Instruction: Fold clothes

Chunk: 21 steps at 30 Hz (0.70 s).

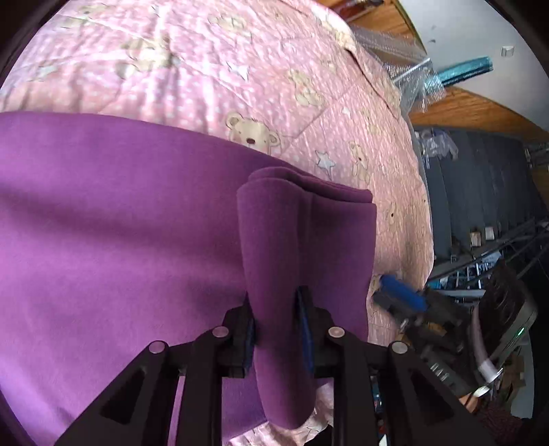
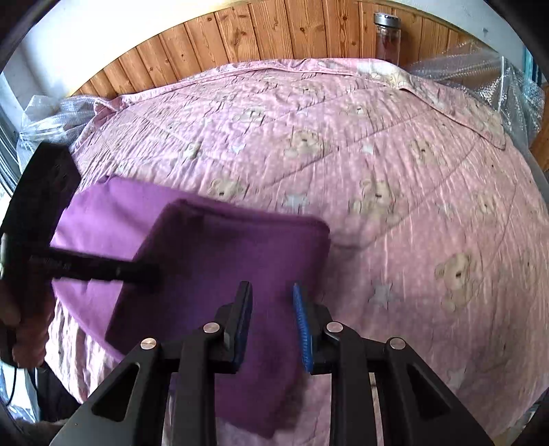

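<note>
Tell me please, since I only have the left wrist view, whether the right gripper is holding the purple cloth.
Observer: No, the right gripper is open, with the purple cloth lying beneath it.
Operator: Is anything standing at the far edge of the bed?
Observer: Yes, a glass jar with a metal lid stands against the wooden wall.
Operator: What lies left of the quilt?
Observer: Crumpled clear plastic wrap sits beside the pink bear quilt.

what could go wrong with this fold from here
The left gripper pinches only a narrow bunched strip of the purple garment, so it may slip out or fold crooked. The right gripper is open over the cloth, holding nothing. The garment lies near the edge of the pink quilt and could slide off.
</note>
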{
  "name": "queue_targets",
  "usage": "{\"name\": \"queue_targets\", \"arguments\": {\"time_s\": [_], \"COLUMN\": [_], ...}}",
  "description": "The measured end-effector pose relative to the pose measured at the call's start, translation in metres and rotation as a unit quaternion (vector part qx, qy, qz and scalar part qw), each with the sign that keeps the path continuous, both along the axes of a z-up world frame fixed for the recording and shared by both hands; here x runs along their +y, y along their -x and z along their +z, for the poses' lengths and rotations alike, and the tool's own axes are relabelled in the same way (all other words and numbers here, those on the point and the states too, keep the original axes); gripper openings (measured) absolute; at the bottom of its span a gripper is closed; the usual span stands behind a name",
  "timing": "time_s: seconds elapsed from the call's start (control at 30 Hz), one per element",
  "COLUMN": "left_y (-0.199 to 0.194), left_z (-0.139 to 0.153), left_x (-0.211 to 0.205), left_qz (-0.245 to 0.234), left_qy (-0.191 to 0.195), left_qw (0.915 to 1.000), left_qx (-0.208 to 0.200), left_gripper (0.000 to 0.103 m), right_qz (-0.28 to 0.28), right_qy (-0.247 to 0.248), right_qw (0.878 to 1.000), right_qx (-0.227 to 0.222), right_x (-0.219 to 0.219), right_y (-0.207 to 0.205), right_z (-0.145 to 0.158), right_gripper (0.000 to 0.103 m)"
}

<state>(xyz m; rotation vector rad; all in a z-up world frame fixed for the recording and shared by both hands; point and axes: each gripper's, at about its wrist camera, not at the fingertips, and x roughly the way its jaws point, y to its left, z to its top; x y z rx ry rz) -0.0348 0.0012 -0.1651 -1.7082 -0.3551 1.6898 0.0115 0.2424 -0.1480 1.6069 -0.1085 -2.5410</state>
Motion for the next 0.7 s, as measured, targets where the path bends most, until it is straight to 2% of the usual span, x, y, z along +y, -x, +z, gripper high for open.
{"name": "queue_targets", "arguments": {"time_s": [0.07,0.1,0.13,0.23,0.3,0.37,0.4,0.43,0.5,0.6,0.7], "left_y": [-0.003,-0.005,-0.007,-0.013,-0.02,-0.028,-0.031,-0.034,-0.041,-0.052,-0.055], "left_z": [-0.008,-0.015,-0.021,-0.017,-0.006,-0.001,-0.006,-0.006,-0.001,0.007,0.027], "left_x": [-0.003,-0.007,-0.011,-0.021,-0.032,-0.045,-0.052,-0.061,-0.082,-0.113,-0.189], "left_qz": [0.022,0.033,0.043,0.07,0.083,0.098,0.108,0.12,0.145,0.184,0.248], "left_qy": [0.0,0.005,-0.003,-0.017,-0.029,-0.028,-0.016,-0.011,-0.01,-0.007,0.016], "left_qw": [0.9998,0.9994,0.9991,0.9974,0.9961,0.9947,0.994,0.9927,0.9893,0.983,0.9678], "left_qx": [0.001,0.0,-0.001,-0.005,0.003,0.011,0.006,0.004,0.005,0.005,0.037], "left_gripper": [0.031,0.036,0.036,0.036,0.036,0.037,0.039,0.039,0.039,0.039,0.042], "right_qz": [-0.003,-0.004,-0.004,0.01,0.037,0.069,0.085,0.101,0.128,0.147,0.186], "right_qy": [-0.004,0.002,0.004,-0.003,0.008,0.005,-0.01,-0.027,-0.056,-0.035,-0.012], "right_qw": [1.0,0.999,1.0,1.0,0.999,0.998,0.996,0.994,0.99,0.988,0.983], "right_qx": [-0.029,-0.033,-0.028,-0.013,0.0,-0.011,-0.023,-0.026,-0.017,-0.009,-0.004], "right_x": [-0.002,-0.001,-0.002,-0.012,-0.024,-0.038,-0.043,-0.048,-0.059,-0.078,-0.13], "right_y": [0.023,0.03,0.031,0.009,-0.02,-0.039,-0.045,-0.049,-0.046,-0.024,0.006], "right_z": [-0.021,-0.026,-0.022,0.004,0.011,-0.003,-0.017,-0.024,-0.015,0.015,0.034], "right_gripper": [0.026,0.029,0.029,0.03,0.037,0.044,0.049,0.05,0.053,0.052,0.053]}}
